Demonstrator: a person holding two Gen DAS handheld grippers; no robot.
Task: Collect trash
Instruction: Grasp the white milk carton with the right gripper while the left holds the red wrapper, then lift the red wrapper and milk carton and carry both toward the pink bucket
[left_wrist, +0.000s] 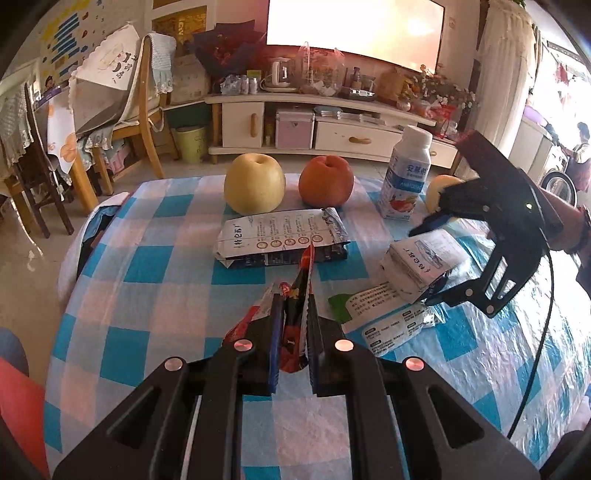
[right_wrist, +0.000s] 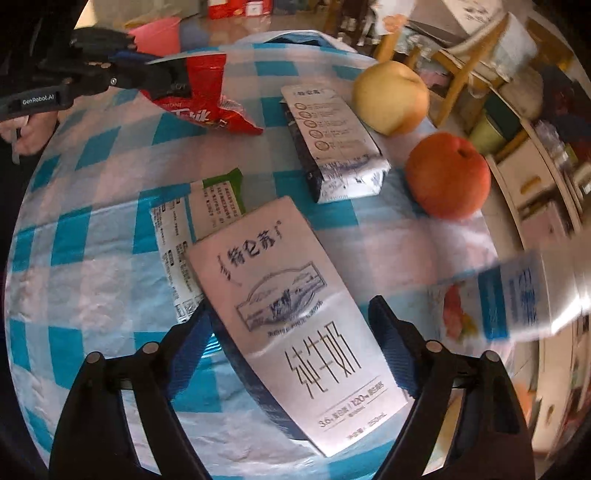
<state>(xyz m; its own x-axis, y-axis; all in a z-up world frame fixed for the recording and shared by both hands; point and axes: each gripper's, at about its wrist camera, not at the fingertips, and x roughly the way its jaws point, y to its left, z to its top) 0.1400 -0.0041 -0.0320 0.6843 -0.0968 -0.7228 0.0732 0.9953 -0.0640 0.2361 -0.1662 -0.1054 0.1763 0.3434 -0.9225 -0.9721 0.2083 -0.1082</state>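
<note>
Your left claw (left_wrist: 293, 314) is clamped on the red snack wrapper (left_wrist: 301, 280), held clear above the checked surface (left_wrist: 155, 288). Your right claw (right_wrist: 291, 325) stands apart, straddling the near milk carton (right_wrist: 291, 314); whether either pad already touches the carton's sides cannot be told.

Hazards from this position:

- The carton lies skewed between the fingers. Closing now may pinch one corner only, so the carton could pivot out on the lift.
- The carton rests partly on the green-and-white sachet (right_wrist: 207, 206). A low finger may catch the sachet and drag it along.
- An empty carton crushes easily. Judged from its thin walls, a hard squeeze could expel leftover milk.
- The yoghurt bottle (right_wrist: 509, 295) stands just beside the right finger. A sideways swing could topple it.
- The second flattened carton (right_wrist: 332, 144), the yellow pear (right_wrist: 391, 98) and the red apple (right_wrist: 448, 177) sit well apart; leave the fruit.
</note>
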